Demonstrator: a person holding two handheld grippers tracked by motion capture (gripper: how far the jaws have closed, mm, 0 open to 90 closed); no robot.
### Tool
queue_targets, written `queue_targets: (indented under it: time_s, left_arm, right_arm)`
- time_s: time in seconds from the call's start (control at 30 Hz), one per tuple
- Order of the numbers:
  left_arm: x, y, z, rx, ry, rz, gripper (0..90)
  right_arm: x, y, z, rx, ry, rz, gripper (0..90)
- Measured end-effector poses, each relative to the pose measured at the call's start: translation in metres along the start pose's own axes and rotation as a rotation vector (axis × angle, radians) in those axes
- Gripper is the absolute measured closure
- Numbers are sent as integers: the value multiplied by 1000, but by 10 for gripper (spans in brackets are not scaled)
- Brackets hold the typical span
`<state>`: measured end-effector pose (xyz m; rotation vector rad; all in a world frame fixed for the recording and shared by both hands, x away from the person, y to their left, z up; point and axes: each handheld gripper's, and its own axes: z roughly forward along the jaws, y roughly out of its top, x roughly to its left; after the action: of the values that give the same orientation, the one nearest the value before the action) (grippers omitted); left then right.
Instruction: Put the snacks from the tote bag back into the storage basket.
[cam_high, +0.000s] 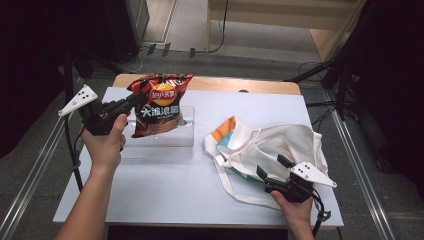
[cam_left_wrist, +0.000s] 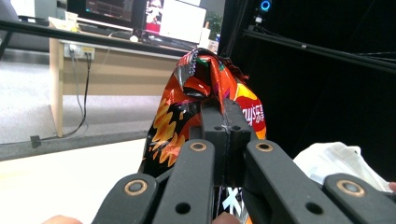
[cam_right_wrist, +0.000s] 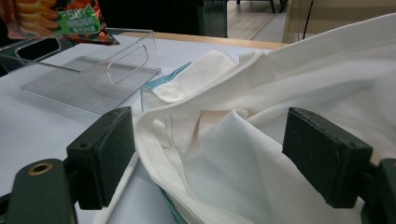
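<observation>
A: Where the left tool (cam_high: 131, 101) meets its load, how do the jaws stand?

B: Item one. Jaws together, clamped on the crinkled top edge of the chip bag (cam_high: 159, 104). The left gripper view shows the pads pinching the orange and red foil, with the sealed seam sticking up above them. A hand (cam_high: 104, 142) carries this tool from below.

A: And the bag's place?

B: Held in the air, hanging upright from the pinch, over the clear plastic tray (cam_high: 165, 136), which lies on the left half of the desk (cam_high: 165, 190). The bag's lower edge hangs near the tray; whether it touches I cannot tell.

A: The right tool (cam_high: 272, 170)?

B: Item two. Jaws apart, wide. In the right gripper view the two black pads (cam_right_wrist: 106, 149) stand on either side of a fold of the white tote bag (cam_high: 272, 142), the cloth lying between them, unpinched. The left pad is just beside the fabric's edge; the right pad stands over the cloth. The other hand (cam_high: 296, 210) holds this tool at the desk's near right edge.

A: The tote itself?

B: Item three. Slumped flat on the right half of the desk, white with an orange and teal patch at its far left corner, its strap looping toward the near edge. It lies well apart from the chip bag, just beside the tray.
</observation>
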<state>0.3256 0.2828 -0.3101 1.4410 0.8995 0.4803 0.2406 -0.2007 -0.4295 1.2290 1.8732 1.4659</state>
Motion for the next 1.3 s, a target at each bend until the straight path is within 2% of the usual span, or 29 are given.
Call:
queue_targets:
  time_s: [0.23, 0.47, 0.57, 0.63, 0.73, 0.8, 0.87, 0.97, 1.0, 1.03, 1.1, 1.17, 1.3]
  left_arm:
    - [8, -14, 6, 49, -13, 1, 900]
    - [21, -31, 12, 90, -3, -36, 900]
    - [24, -40, 16, 114, 21, -35, 900]
    - [29, -44, 15, 113, 23, -60, 900]
    - [33, -46, 16, 146, 68, -73, 892]
    - [34, -47, 18, 171, 132, -66, 807]
    - [34, -48, 19, 177, 135, -72, 733]
    - [31, -49, 22, 197, 171, -71, 665]
    - [30, -49, 23, 199, 175, -73, 669]
    - [28, -49, 24, 207, 191, -48, 704]
    - [26, -48, 24, 211, 220, -25, 818]
    - [28, -47, 26, 220, 208, -33, 893]
    - [37, -44, 27, 233, 173, -45, 900]
  right_arm:
    - [0, -1, 2, 6, -2, -2, 177]
    - [0, -2, 2, 9, -8, -3, 177]
    - [0, -2, 2, 7, -10, -3, 178]
    - [0, -2, 1, 6, -11, 1, 180]
    - [0, -2, 1, 7, -12, 4, 182]
    - [0, -2, 2, 6, -11, 1, 183]
    - [0, -2, 2, 5, -11, 1, 184]
    - [0, -2, 1, 3, -13, 2, 186]
    - [-1, -2, 1, 2, -13, 3, 186]
    - [-1, -2, 1, 3, -13, 4, 187]
    - [0, -2, 1, 2, -14, 1, 189]
    - [1, -2, 1, 2, -14, -1, 191]
    - [0, -2, 1, -1, -15, 1, 194]
